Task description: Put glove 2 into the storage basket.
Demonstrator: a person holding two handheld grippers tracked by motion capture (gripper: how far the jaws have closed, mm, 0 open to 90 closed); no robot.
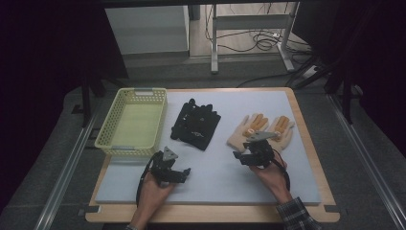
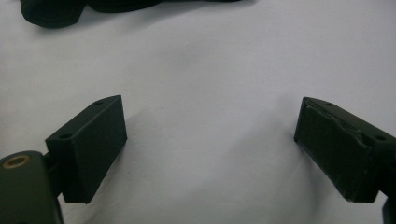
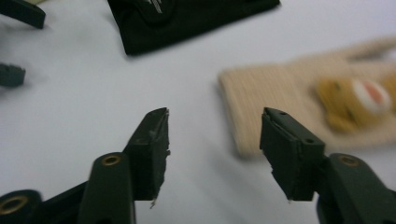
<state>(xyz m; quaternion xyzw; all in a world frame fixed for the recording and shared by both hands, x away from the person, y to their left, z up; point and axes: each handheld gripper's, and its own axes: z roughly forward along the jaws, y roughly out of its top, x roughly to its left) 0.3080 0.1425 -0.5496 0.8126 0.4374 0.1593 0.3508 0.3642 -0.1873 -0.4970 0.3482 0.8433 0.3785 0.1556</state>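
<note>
From the high view, the right gripper (image 1: 249, 156) hovers at the cuff of the beige gloves (image 1: 261, 128) on the bench (image 1: 215, 163), the left gripper (image 1: 173, 168) idle near the yellow basket (image 1: 131, 122) — a reach, judging by it. The left gripper view shows jaws spread over bare bench. In the right gripper view the jaws stand apart, nothing between them, the cuff (image 3: 261, 93) just ahead — next, advance and pinch it.

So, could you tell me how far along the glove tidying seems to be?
Nothing looks done: the yellow basket holds nothing, and the black gloves and beige gloves lie on the mat. In hand: the right gripper, open, nears the beige gloves' cuff. The left gripper waits open. Both pairs remain to be moved.
</note>
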